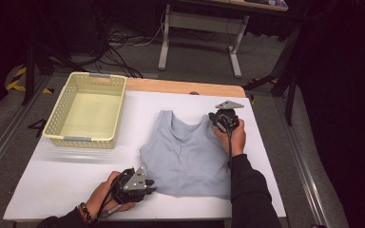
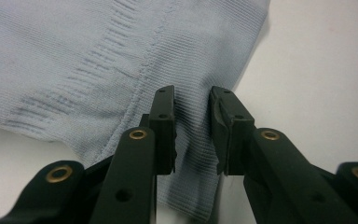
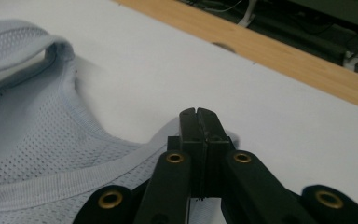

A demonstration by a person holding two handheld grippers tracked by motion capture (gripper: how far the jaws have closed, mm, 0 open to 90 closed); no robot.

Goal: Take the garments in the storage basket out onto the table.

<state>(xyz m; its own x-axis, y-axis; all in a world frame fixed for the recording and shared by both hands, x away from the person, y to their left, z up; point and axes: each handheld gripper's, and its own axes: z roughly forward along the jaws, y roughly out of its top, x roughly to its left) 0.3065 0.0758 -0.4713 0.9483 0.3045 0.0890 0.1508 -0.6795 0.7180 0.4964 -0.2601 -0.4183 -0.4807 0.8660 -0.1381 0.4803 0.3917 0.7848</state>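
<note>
Right gripper (image 3: 199,114): fingers pressed flat together, no gap visible; they sit at the shoulder strap of the pale blue tank top (image 1: 187,152), and whether cloth is pinched between them cannot be told. In the right gripper view the strap's ribbed edge runs in from the left and disappears under the fingers. Ahead of the fingers: bare white worktop (image 3: 168,60), then its wooden far edge (image 3: 279,51) — open room that way.

Left gripper (image 2: 192,123): fingers apart, with a fold of the top's bottom hem corner lying between them; the pads stand at either side of the cloth, and contact is not clearly seen. The hem's stitched seam runs up and away to the left of the fingers; just right of them the garment's side edge ends and plain worktop begins.

High view: the top lies flat, neck toward the far side, the right gripper (image 1: 225,118) at its far-right strap, the left gripper (image 1: 138,183) at its near-left hem corner. Beyond the left gripper, well apart, a cream basket (image 1: 59,114) sits at the far-left corner of the worktop. White surface lies open between basket and garment.
</note>
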